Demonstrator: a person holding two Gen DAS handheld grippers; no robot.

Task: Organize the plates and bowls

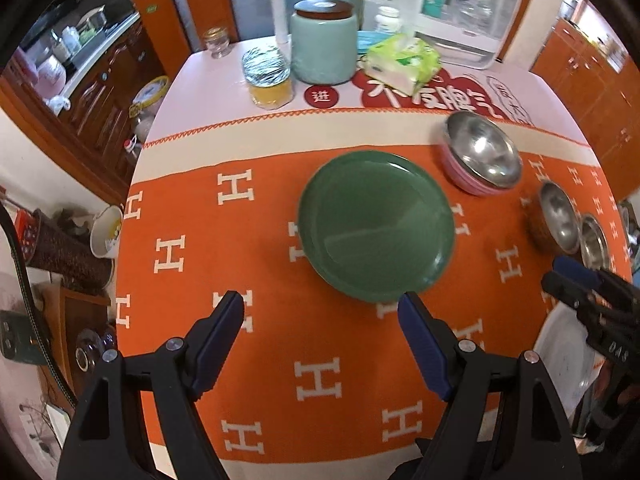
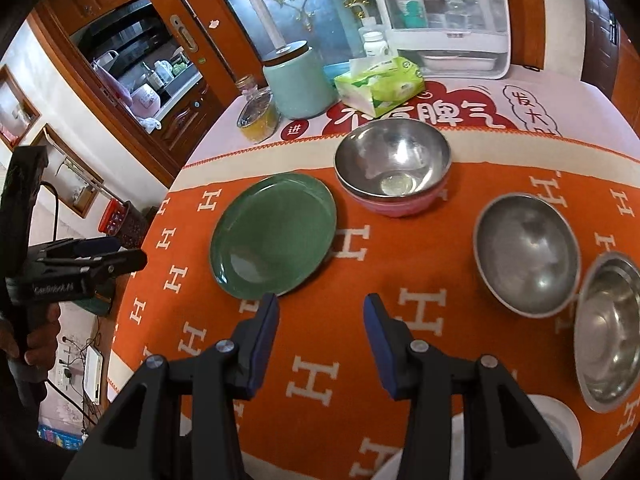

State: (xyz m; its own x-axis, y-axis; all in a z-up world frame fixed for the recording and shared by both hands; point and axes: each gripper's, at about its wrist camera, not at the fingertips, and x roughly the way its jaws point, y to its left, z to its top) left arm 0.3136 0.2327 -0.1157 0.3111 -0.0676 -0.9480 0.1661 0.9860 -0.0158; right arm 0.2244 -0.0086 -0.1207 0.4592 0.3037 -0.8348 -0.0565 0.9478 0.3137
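A green plate (image 1: 376, 224) lies on the orange cloth just ahead of my open, empty left gripper (image 1: 320, 304); it also shows in the right wrist view (image 2: 274, 236). A steel bowl nested in a pink bowl (image 1: 482, 156) (image 2: 394, 166) stands behind it to the right. Two more steel bowls (image 2: 528, 254) (image 2: 610, 328) sit at the right. A white plate (image 1: 568, 360) lies at the near right edge under my right gripper (image 1: 560, 276). My right gripper (image 2: 320, 304) is open and empty, near the green plate's front edge. My left gripper (image 2: 116, 254) shows at the left.
At the table's back stand a celadon jar (image 1: 324, 46), a honey jar (image 1: 270, 78), a tissue pack (image 1: 404, 62) and a white cabinet box (image 1: 468, 12). The table edge drops off at the left, with a cup (image 1: 106, 232) and clutter below.
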